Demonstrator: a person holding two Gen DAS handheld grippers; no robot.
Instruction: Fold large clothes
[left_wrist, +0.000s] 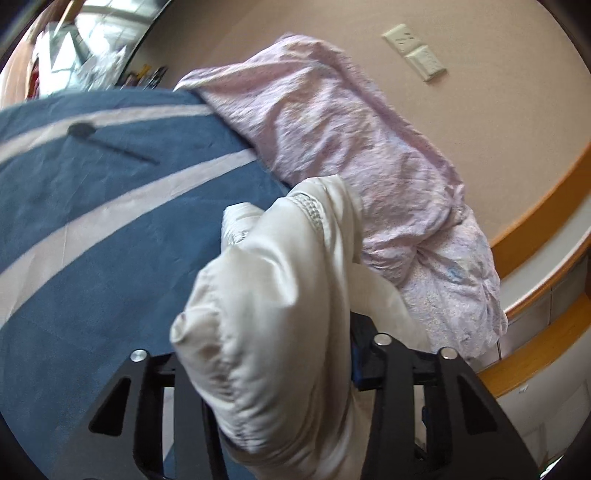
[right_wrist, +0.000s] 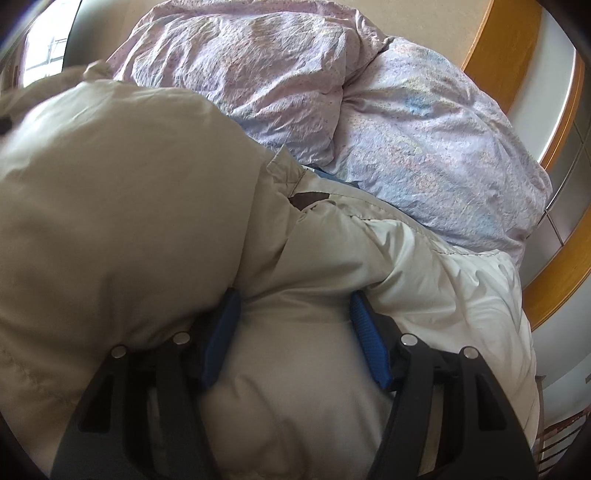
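Observation:
A cream padded jacket (left_wrist: 280, 266) fills the middle of the left wrist view, bunched into a thick roll and held up over the blue striped bedcover (left_wrist: 92, 206). My left gripper (left_wrist: 280, 354) is shut on this roll. The cloth hides most of its fingers, and only one blue pad (left_wrist: 356, 365) shows. In the right wrist view the same jacket (right_wrist: 110, 184) bulges across the left and bottom. My right gripper (right_wrist: 295, 325) is shut on a thick puffy fold of it, with both blue pads (right_wrist: 369, 343) pressing into the cloth.
A crumpled pink duvet (left_wrist: 332, 129) (right_wrist: 258, 74) lies heaped just behind the jacket, against the wall. A wooden ledge (left_wrist: 535, 206) (right_wrist: 491, 55) runs along the right. A dark flat object with a thin stem (left_wrist: 81, 129) lies on the bedcover. Wall sockets (left_wrist: 413, 51) sit high up.

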